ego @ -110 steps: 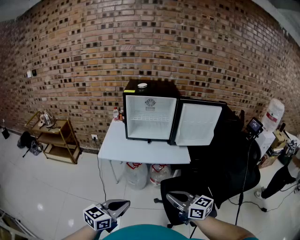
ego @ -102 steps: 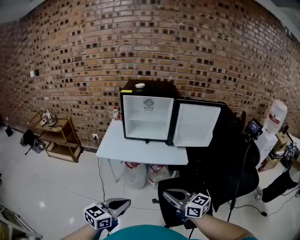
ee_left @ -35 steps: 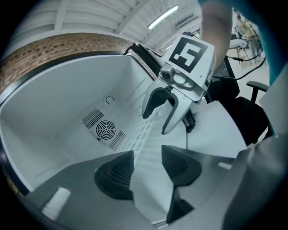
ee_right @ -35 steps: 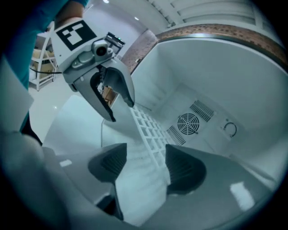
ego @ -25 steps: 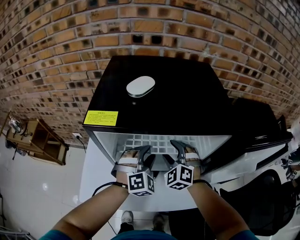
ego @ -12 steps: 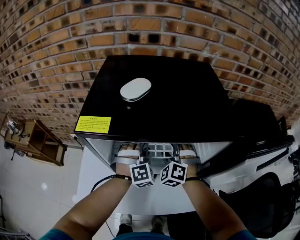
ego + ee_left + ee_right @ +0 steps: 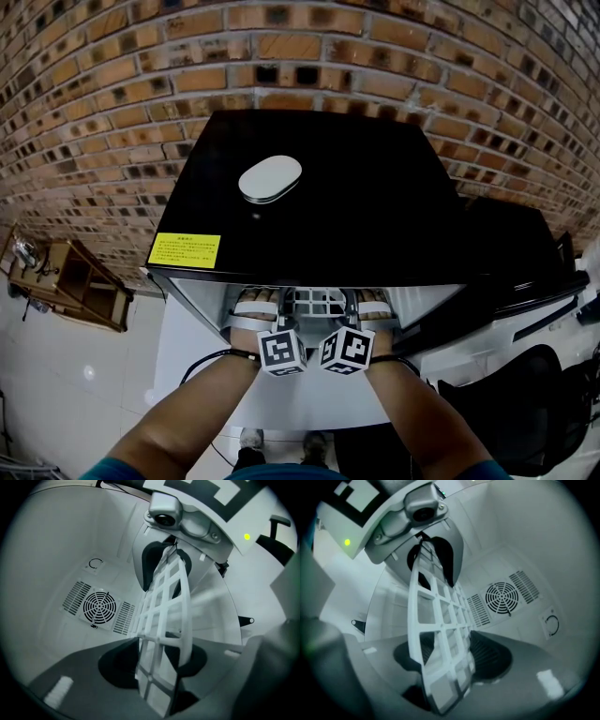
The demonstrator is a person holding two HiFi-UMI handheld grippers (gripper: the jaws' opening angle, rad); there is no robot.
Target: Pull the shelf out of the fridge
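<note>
Closing on the front rail, both my jaws are narrowing but neither has pinched yet. The left gripper (image 7: pixel 272 314) has the white grid shelf (image 7: pixel 164 606) standing between its jaws with dark gaps on either side, and the right gripper (image 7: pixel 361 309) has the same rail between its own jaws. My hands sit side by side just inside the mouth of the fridge (image 7: pixel 319 187), above the white table (image 7: pixel 187 347), and neither is nearer than the other. The shelf's front edge runs left to right across both pairs of jaws, and its grid stretches straight away from me toward the round fan (image 7: pixel 99 607) on the back wall. I judge the pull must come straight back toward me. A second ago my jaws were spread wider and hung outside the opening; now their tips are inside and straddle the rail.
</note>
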